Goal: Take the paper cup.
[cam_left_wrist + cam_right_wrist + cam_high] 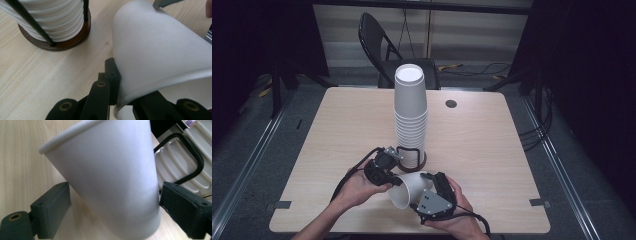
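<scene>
- The single white paper cup (408, 189) lies tilted on its side above the pale wooden table (492, 150), near my edge and just in front of the tall stack of white paper cups (410, 115) in its dark round wooden holder with black wire uprights (422, 161).
- Bare tabletop spreads left, right and beyond the stack.
- The cup's long axis runs roughly level; its open mouth faces me and leftward, its base toward the stack.
- My left gripper (113, 105) is pinched shut on the cup's rolled rim.
- My right gripper (112, 207) brackets the cup's wall; whether both pads press, I cannot tell.
- The high view shows the full stack height.
</scene>
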The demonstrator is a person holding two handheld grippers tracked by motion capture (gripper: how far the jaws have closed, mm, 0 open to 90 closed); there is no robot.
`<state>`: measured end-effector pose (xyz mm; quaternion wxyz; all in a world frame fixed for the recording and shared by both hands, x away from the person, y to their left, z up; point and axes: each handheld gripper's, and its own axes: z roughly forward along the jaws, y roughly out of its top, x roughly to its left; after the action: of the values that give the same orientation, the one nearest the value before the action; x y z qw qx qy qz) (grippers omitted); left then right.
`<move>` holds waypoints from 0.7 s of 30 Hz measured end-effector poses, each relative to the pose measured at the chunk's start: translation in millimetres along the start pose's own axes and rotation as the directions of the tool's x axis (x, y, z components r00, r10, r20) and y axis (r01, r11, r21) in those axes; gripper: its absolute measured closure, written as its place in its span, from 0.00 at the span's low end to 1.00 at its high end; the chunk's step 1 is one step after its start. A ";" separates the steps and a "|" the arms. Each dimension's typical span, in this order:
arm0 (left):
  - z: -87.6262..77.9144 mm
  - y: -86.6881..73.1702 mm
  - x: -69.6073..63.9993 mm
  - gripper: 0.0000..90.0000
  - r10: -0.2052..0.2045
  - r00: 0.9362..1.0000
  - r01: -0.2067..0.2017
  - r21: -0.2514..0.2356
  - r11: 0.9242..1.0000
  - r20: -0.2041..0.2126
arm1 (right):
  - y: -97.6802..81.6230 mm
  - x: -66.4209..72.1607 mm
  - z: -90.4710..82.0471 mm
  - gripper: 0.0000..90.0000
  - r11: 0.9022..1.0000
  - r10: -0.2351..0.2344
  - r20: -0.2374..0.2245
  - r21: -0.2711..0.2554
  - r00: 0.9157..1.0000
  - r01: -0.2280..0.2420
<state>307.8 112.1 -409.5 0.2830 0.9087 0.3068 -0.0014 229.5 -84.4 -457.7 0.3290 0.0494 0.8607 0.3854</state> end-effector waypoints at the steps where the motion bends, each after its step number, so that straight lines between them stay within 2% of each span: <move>1: 0.4 0.7 0.0 0.96 -0.001 1.000 0.001 0.001 1.000 -0.001 | 0.7 0.9 0.4 0.09 1.000 -0.009 0.000 -0.007 1.000 0.009; 7: 3.5 4.6 0.1 0.96 -0.009 1.000 0.009 0.005 1.000 0.018 | 5.9 4.1 2.8 0.08 0.999 -0.011 -0.009 -0.034 1.000 0.011; 10: 6.2 7.2 -1.4 0.97 -0.022 0.999 0.022 0.000 1.000 0.048 | 11.0 5.3 5.5 0.08 0.998 -0.011 -0.014 -0.055 1.000 0.010; 12: 7.0 8.6 -2.8 0.97 -0.016 0.999 0.015 0.002 1.000 0.030 | 14.9 6.0 8.1 0.08 0.999 -0.013 -0.012 -0.052 1.000 0.013; 16: 5.4 7.7 -1.5 0.97 -0.026 0.999 0.026 -0.004 1.000 0.036 | 16.9 4.3 9.8 0.08 0.998 -0.003 -0.020 -0.056 1.000 0.002; 21: 7.9 7.5 -3.1 0.97 -0.029 0.999 0.029 -0.005 1.000 0.041 | 20.2 6.9 12.8 0.08 0.998 -0.014 -0.020 -0.064 1.000 0.013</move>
<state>310.8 101.4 -411.8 0.2917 0.9032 0.3139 -0.0232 228.5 -59.9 -453.4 0.3242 0.0292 0.8516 0.4108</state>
